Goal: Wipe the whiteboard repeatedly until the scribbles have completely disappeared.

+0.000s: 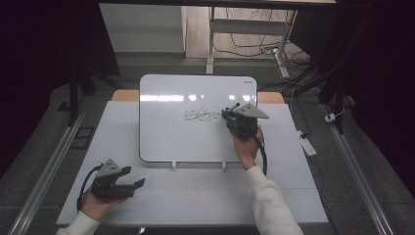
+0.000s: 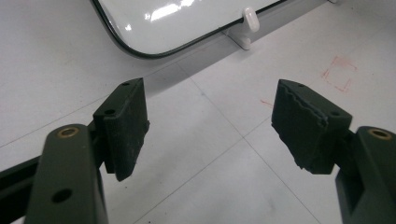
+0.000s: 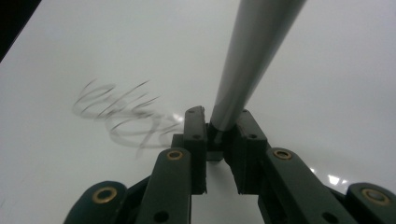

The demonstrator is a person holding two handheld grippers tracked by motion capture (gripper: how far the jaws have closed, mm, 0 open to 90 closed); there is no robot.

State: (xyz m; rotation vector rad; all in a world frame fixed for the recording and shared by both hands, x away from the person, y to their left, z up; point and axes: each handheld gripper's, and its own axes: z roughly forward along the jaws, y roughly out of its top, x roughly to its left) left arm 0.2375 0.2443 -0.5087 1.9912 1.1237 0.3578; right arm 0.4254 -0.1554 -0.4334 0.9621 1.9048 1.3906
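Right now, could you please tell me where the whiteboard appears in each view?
High view: the whiteboard sits at centre.
Left gripper view: its rounded corner is at top left.
Right gripper view: its white surface lies behind the pen.
Shared landmark: the black scribble, in the high and right gripper views.
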